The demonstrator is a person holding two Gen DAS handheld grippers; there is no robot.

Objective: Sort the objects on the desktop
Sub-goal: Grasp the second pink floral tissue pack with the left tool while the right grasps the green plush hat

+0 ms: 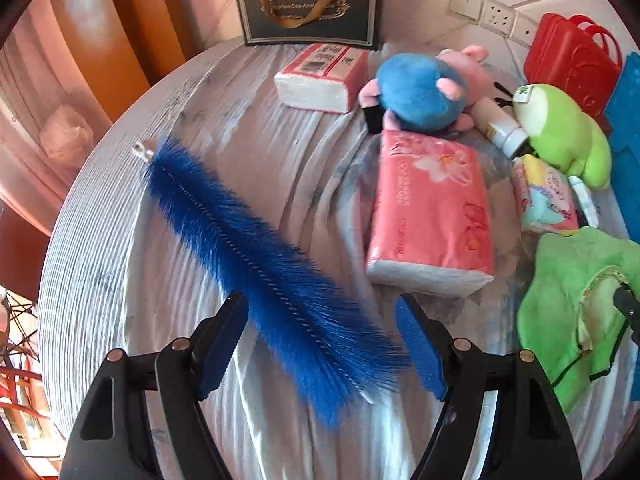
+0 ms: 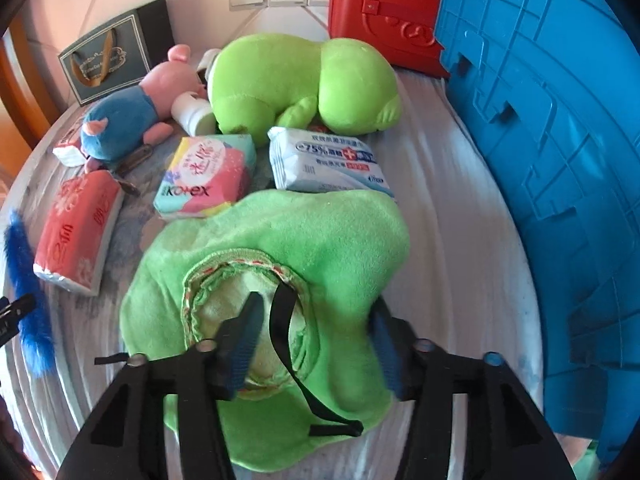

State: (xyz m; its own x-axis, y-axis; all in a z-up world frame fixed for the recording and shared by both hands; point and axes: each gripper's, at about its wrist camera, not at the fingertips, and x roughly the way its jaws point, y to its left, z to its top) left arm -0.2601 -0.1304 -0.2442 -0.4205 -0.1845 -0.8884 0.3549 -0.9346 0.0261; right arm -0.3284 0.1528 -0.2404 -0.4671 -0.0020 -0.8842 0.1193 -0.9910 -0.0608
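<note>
Left gripper is spread wide, straddling the fuzzy blue brush running from lower middle to upper left. Right gripper gapes over the green hat, one finger inside its opening. Farther up frame: pink tissue pack, green frog plush.

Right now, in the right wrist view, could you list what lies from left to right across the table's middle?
Fluffy blue brush → red tissue pack → pink-and-teal Kotex pack → white-and-blue wet-wipe pack → blue plastic crate.
</note>
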